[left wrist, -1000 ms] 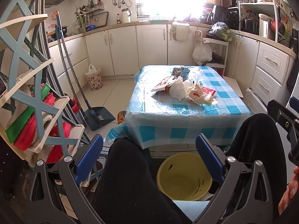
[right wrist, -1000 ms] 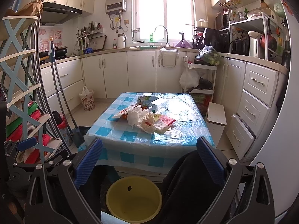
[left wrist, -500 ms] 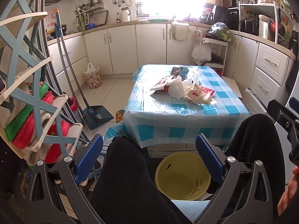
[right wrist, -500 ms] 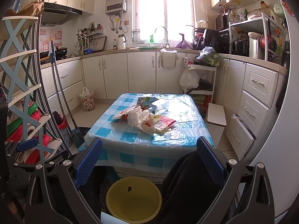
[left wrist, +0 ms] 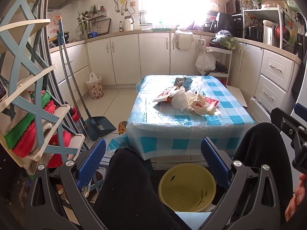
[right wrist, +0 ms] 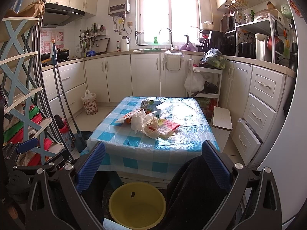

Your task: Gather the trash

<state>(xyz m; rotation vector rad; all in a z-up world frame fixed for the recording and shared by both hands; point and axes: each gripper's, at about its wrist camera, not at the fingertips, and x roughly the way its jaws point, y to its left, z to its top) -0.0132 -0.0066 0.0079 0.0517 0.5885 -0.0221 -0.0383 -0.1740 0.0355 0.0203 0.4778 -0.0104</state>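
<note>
Blue-padded and spread wide, the left gripper [left wrist: 153, 164] holds nothing, and the right gripper [right wrist: 153, 164] beside it is just as open and just as empty. Both hang low over the seated person's black-clad knees. Nearest on the floor, between the knees and tucked against the near edge of the table, stands the yellow bucket [left wrist: 187, 187], its mouth facing up, apparently with only a few scraps inside.

Beyond it the table [right wrist: 134, 140], under a blue-checked plastic cloth, runs away from the person. The trash pile [right wrist: 147, 122] sits around the middle of the top: a white crumpled bag, pale wrappers, a red packet, and flat cartons just behind. It lies straight ahead of both pairs of jaws and well apart from them, spread left to right across the table.

Neither gripper looks clearly nearer. In the left wrist view the pile sits slightly right of centre; in the right, roughly centred. Either would need a forward reach over the bucket.
</note>
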